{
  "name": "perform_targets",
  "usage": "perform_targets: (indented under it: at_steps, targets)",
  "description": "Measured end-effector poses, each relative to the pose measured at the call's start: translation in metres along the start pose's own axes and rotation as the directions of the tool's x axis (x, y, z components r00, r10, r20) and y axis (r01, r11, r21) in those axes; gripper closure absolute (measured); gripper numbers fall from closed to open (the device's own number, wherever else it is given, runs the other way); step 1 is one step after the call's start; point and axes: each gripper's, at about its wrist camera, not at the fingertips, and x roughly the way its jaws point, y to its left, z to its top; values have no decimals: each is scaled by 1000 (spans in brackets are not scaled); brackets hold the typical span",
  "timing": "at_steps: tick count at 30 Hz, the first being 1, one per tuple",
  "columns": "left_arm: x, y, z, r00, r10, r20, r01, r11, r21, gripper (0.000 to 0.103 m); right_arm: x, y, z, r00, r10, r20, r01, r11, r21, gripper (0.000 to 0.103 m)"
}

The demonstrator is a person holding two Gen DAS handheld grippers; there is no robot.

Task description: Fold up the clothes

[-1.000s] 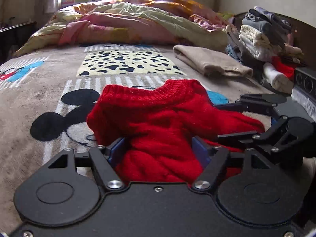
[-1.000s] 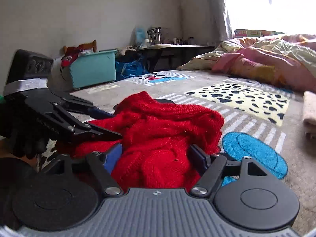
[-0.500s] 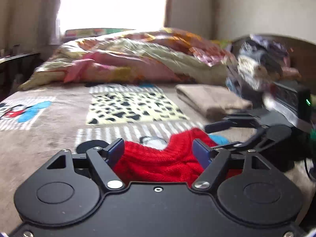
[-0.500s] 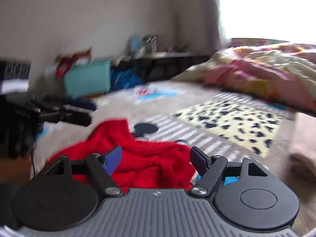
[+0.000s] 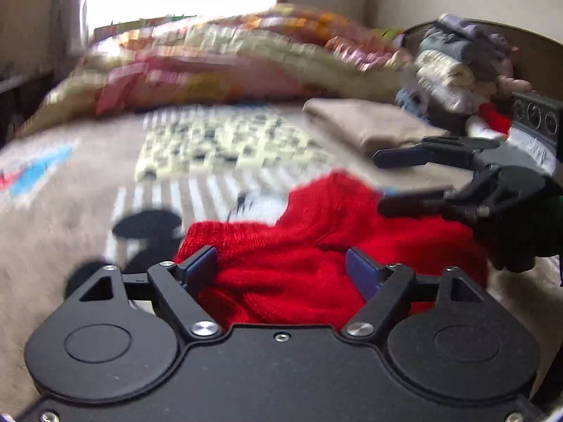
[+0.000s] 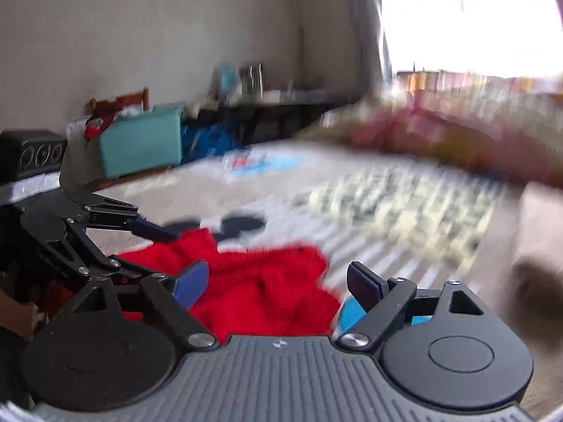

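A bed with a cartoon-print blanket fills both views, a rumpled quilt at its far end under a bright window, a folded beige garment and a stack of folded clothes at one side, and a teal bin beyond the bed with things heaped at its rim, too blurred to name. The red sweater lies bunched on the blanket just ahead of both grippers, its long axis hard to tell in the crumple. The left gripper is spread and opening with sweater between its fingers but no pad pressing it; the right gripper is spread and opening too, over the sweater's edge.
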Motion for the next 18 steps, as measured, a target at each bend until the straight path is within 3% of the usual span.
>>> perform_targets:
  at_steps: [2,4,7,9,12,18]
  targets:
    - [-9,-2,2,999,-3,50,3,1000,-8,23,0,11,6,999,40,-9,-41,996,-75,17]
    - [-2,0,-3,1000,9,28,-9,1000,-6,23,11,14,10,997,64,-53,-70,990,-119,17]
    - [13,4,-18,1000,-5,-13,5,1000,-13,23,32,2,5,987,105,-125,-114,991,-70,15]
    - [18,9,-23,999,-29,-18,28,999,-44,23,36,-6,-2,983,130,-133,-132,991,-9,12]
    - [23,7,-26,999,-38,-31,38,999,2,22,41,-16,-13,977,158,-141,-151,987,63,11]
    - [20,9,-29,999,-46,-20,46,999,-4,22,45,-7,-15,982,118,-150,-114,993,31,11]
